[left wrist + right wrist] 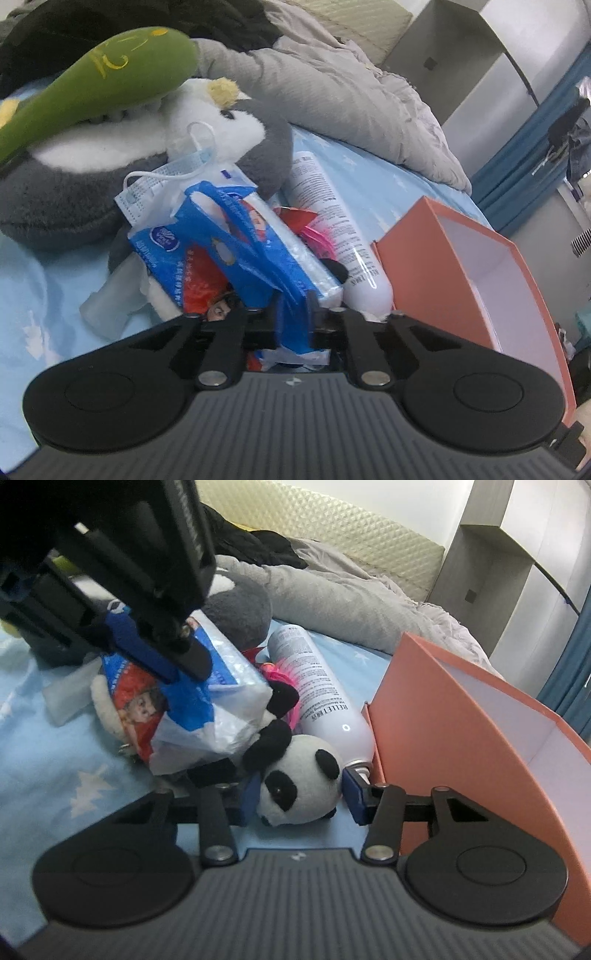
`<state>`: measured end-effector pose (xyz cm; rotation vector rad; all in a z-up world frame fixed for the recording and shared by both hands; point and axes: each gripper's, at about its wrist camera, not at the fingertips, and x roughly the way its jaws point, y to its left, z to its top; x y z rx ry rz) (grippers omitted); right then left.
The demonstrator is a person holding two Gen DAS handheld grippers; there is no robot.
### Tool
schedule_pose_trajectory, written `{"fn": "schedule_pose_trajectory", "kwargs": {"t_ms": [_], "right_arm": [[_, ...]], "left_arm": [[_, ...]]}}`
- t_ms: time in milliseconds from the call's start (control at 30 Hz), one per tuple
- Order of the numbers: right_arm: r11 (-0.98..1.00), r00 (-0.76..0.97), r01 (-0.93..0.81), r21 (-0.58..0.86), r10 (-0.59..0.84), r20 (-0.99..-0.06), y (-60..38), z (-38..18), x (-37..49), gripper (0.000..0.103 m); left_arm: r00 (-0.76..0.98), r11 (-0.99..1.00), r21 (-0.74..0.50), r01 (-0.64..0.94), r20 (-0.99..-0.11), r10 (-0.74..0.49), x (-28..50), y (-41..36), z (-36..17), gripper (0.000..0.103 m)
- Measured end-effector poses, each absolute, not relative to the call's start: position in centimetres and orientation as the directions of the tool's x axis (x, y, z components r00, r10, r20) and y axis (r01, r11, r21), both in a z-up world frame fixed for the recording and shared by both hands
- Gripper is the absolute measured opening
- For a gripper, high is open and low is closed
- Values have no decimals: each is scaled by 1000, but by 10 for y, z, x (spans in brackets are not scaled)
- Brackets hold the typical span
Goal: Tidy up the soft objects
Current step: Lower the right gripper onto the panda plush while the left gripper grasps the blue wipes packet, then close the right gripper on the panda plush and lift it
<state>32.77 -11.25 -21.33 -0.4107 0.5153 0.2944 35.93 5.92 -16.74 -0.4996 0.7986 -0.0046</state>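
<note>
My left gripper (293, 321) is shut on the blue plastic handle of a tissue pack (236, 236); it also shows in the right wrist view (184, 657) above the same tissue pack (221, 686). My right gripper (301, 794) is open, with its fingers on either side of a small panda plush (295, 775) that lies on the blue bedsheet (74, 775). A face mask (155, 184) lies on the pack. A large grey and white penguin plush (110, 155) and a green plush (103, 74) lie behind.
An open orange box (480, 266), white inside, stands to the right; it also shows in the right wrist view (461, 720). A white spray can (317, 686) lies between the pile and the box. A grey duvet (351, 92) and dark clothes lie behind.
</note>
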Motion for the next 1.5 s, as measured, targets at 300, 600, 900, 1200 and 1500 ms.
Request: {"fn": "schedule_pose_trajectory", "kwargs": {"t_ms": [300, 600, 900, 1200, 1500], "right_arm": [[884, 827, -382, -271, 196, -526, -120, -203, 296, 50], [895, 829, -375, -243, 207, -519, -125, -187, 270, 49], [911, 803, -365, -193, 204, -560, -139, -176, 235, 49], [932, 761, -350, -98, 222, -609, -156, -160, 205, 49], [936, 705, -352, -23, 249, -665, -165, -167, 192, 54]], "left_arm": [[702, 919, -365, -147, -693, -163, 328, 64, -142, 4], [680, 946, -298, -126, -720, -136, 280, 72, -124, 3], [648, 951, -295, -98, -744, -164, 230, 70, -124, 3], [607, 943, -324, -73, -765, -215, 186, 73, -126, 3], [603, 948, -306, -91, -774, -192, 162, 75, -138, 3]]}}
